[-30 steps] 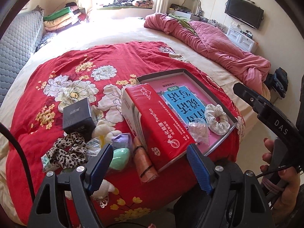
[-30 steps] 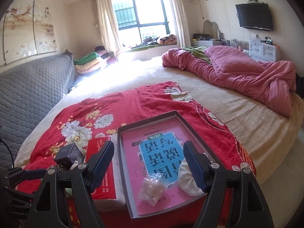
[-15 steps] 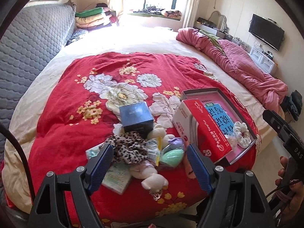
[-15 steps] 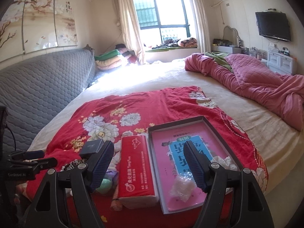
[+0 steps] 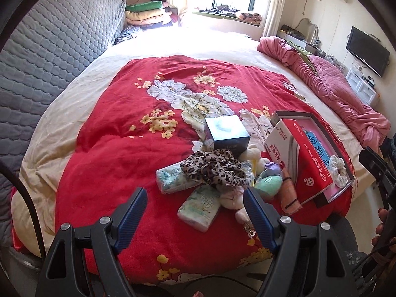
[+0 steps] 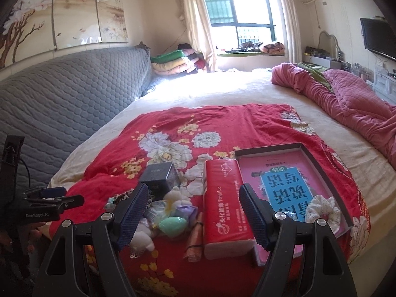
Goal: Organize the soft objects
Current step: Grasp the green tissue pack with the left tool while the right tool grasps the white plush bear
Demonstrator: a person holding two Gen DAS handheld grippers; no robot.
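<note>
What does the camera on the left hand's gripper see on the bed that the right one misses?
Only the left wrist view shows the two pale tissue packs and the whole leopard-print scrunchie; in the right view a gripper finger hides most of that spot. Only the right wrist view shows the wall painting above the grey headboard. Both show the red tissue pack, the dark box, the green egg-shaped sponge, the white scrunchie in the pink tray, and open, empty jaws.

Leopard scrunchie (image 5: 212, 168) atop pile, white scrunchie (image 5: 337, 167) in tray (image 5: 292, 116)
</note>
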